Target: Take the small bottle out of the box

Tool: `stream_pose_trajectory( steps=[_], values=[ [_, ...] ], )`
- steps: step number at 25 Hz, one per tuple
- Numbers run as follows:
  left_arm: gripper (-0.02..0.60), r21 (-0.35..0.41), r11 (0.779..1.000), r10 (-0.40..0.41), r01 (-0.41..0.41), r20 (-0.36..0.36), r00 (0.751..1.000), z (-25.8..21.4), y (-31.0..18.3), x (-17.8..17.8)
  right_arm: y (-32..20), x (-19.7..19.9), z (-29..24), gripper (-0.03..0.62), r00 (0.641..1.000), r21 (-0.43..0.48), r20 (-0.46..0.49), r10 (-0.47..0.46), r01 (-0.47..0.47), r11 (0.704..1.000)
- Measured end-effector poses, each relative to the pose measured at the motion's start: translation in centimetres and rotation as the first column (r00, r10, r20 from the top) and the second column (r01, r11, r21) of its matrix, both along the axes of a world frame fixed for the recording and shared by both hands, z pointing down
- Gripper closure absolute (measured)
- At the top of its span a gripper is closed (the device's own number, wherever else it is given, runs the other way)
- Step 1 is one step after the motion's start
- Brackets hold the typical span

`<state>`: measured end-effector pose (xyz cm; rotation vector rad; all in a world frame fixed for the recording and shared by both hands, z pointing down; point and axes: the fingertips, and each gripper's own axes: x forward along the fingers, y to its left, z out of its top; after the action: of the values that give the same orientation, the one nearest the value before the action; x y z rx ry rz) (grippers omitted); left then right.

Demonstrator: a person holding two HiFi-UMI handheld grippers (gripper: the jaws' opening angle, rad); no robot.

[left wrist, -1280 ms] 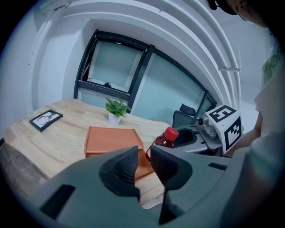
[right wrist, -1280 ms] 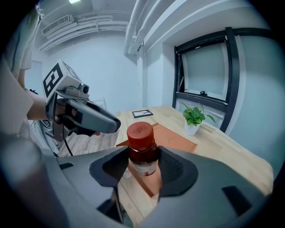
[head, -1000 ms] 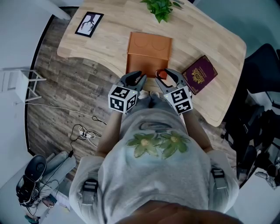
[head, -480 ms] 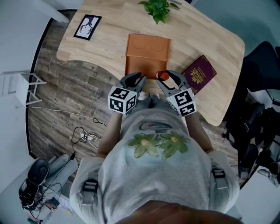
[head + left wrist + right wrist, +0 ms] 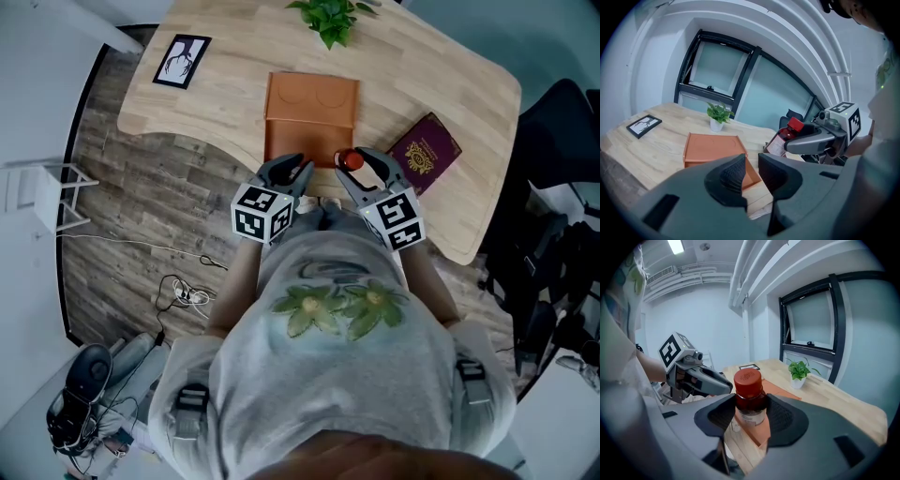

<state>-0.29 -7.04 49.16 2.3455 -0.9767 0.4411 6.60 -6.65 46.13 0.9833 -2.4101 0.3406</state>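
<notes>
Red-capped and dark-bodied, the small bottle [image 5: 750,394] is clamped upright between the jaws of the right gripper [image 5: 751,423]. It is already out of the orange box [image 5: 311,108] and raised by the near edge of the desk [image 5: 234,84]. The left gripper [image 5: 749,172] is held just beside it, jaws narrowly parted on nothing. A steady squeeze on the body below the cap is judged best, with the bottle carried level so that no slip is risked.

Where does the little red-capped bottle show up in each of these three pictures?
Head view: small bottle at centre, in the right gripper's jaws.
Left gripper view: right of centre, in that gripper.
Right gripper view: dead centre, between the jaws.
Shared landmark: the potted plant, in all three.
</notes>
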Motion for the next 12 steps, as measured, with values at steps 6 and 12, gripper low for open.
stream_pose_trajectory(
  steps=[6, 12],
  values=[
    [0.492, 0.004, 1.0, 0.003, -0.003, -0.001, 1.0, -0.22, 0.31, -0.08, 0.24, -0.18, -0.62, 0.388, 1.0, 0.015, 0.001, -0.005, 0.005, 1.0],
    [0.492, 0.004, 1.0, -0.001, 0.001, 0.001, 1.0, -0.18, 0.8, -0.23, 0.58, -0.26, -0.82, 0.388, 1.0, 0.022, 0.003, -0.009, 0.009, 1.0]
  ],
)
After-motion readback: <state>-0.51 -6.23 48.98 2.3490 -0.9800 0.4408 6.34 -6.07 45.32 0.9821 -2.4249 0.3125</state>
